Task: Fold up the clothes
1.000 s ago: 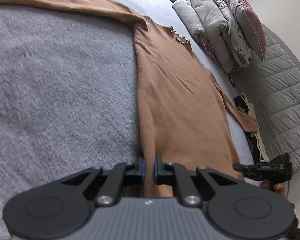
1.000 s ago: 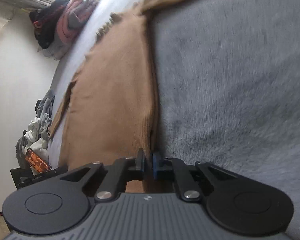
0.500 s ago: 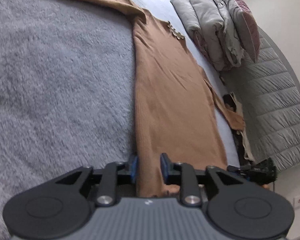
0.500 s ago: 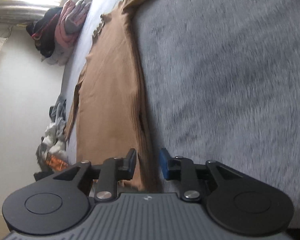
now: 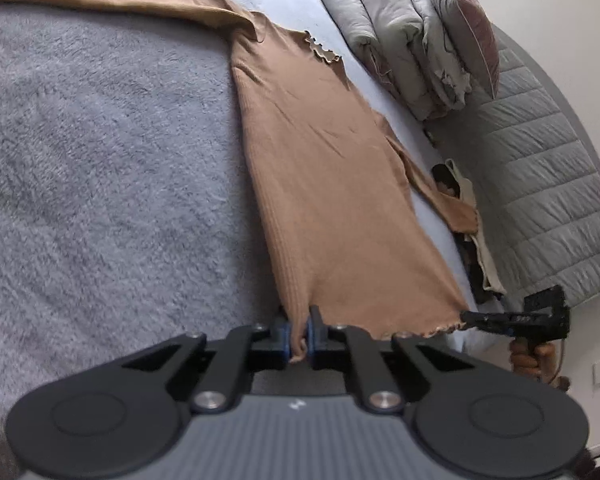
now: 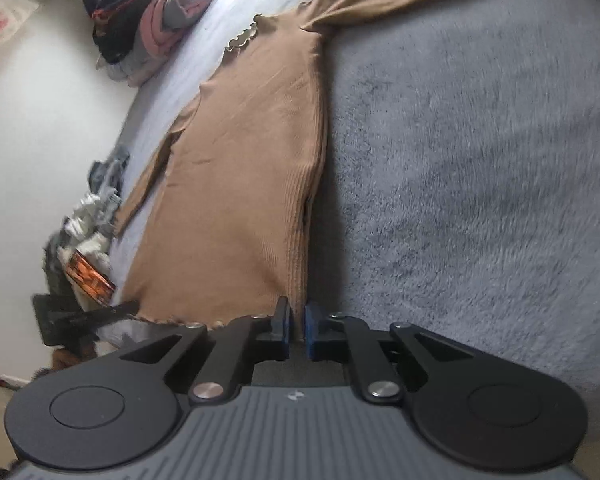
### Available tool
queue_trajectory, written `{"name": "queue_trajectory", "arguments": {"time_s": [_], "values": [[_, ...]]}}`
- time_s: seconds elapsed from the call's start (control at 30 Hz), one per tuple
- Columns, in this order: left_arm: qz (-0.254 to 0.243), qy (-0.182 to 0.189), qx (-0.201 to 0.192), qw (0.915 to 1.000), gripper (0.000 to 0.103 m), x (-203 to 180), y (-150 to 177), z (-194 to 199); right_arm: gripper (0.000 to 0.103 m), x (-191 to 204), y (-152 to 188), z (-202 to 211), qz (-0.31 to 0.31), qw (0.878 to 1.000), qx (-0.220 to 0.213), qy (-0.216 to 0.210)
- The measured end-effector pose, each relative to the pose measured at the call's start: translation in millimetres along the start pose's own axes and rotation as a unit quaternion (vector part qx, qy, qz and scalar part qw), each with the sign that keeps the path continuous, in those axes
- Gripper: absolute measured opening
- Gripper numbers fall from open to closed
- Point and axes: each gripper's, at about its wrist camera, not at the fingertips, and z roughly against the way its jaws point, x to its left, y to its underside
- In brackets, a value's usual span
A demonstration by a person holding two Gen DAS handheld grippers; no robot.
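Note:
A tan ribbed long-sleeved top [image 5: 332, 184] lies flat on a grey fluffy blanket [image 5: 100, 184] and a pale sheet. My left gripper [image 5: 298, 338] is shut on one bottom corner of the hem. My right gripper [image 6: 297, 330] is shut on the other bottom corner of the top [image 6: 244, 184]. Each gripper shows small in the other's view, at the far hem corner: the right gripper [image 5: 516, 318], the left gripper [image 6: 84, 314]. One sleeve stretches away across the blanket, the other lies along the body.
Folded grey duvets and a pink pillow [image 5: 420, 36] are stacked by a quilted grey headboard [image 5: 540, 184]. A pile of pink and dark clothes [image 6: 148, 28] sits at the far end of the bed [image 6: 204, 52]. Loose clothes [image 6: 88, 220] lie beside the bed.
Both grippers opened half a second ago and have now shut again on the hem corners. The top looks pulled flatter and straighter.

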Motion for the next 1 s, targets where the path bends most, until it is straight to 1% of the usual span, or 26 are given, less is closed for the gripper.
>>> {"name": "queue_trajectory", "arguments": {"time_s": [0.1,0.17,0.2,0.23,0.27,0.33,0.4,0.43,0.47,0.5,0.57,0.67,0.73,0.77,0.83,0.93,1.0], "values": [[-0.001,-0.027,0.022,0.9994,0.007,4,4,-9,0.007,-1,1,-9,0.007,1.000,0.012,0.028],[-0.004,-0.031,0.029,0.9991,0.007,5,4,-13,0.007,-7,4,-20,0.006,0.998,0.024,0.051],[-0.005,-0.030,0.031,0.9991,0.007,6,3,-13,0.007,-11,7,-25,0.011,0.997,0.030,0.070],[-0.004,-0.028,0.032,0.9991,0.008,7,3,-13,0.007,-11,8,-28,0.017,0.997,0.031,0.076],[0.003,-0.024,0.033,0.9992,0.011,9,2,-13,0.007,-10,8,-28,0.019,0.996,0.030,0.078],[0.018,-0.013,0.035,0.9991,0.012,14,1,-11,0.009,-8,6,-27,0.024,0.996,0.029,0.079],[0.016,-0.014,0.027,0.9994,0.021,14,-2,-5,0.014,-9,3,-23,0.018,0.996,0.025,0.079],[0.012,-0.017,0.019,0.9996,0.024,14,-3,-2,0.022,-9,1,-19,0.015,0.997,0.010,0.080],[0.009,-0.019,0.008,0.9997,0.033,13,-5,2,0.029,-9,0,-14,0.012,0.997,-0.005,0.081],[0.006,-0.021,-0.003,0.9997,0.042,13,-6,6,0.031,-9,-1,-10,0.009,0.996,-0.020,0.082],[0.002,-0.023,-0.023,0.9995,0.047,13,-11,11,0.032,-6,-4,-2,0.012,0.993,-0.063,0.095],[0.007,-0.029,-0.048,0.9984,0.048,15,-23,11,0.032,-3,-10,3,0.019,0.986,-0.122,0.111],[0.016,-0.034,-0.062,0.9974,0.048,16,-33,5,0.032,-2,-13,1,0.016,0.983,-0.147,0.109],[0.021,-0.037,-0.067,0.9968,0.048,17,-38,0,0.032,-1,-16,-2,0.017,0.982,-0.153,0.106],[0.040,-0.032,-0.077,0.9958,0.048,21,-48,-8,0.032,2,-22,-12,0.020,0.982,-0.160,0.101],[0.077,-0.010,-0.088,0.9931,0.048,26,-64,-27,0.033,3,-33,-28,0.010,0.982,-0.159,0.100],[0.105,0.008,-0.096,0.9899,0.048,33,-74,-35,0.033,3,-41,-39,-0.004,0.983,-0.155,0.099]]}}
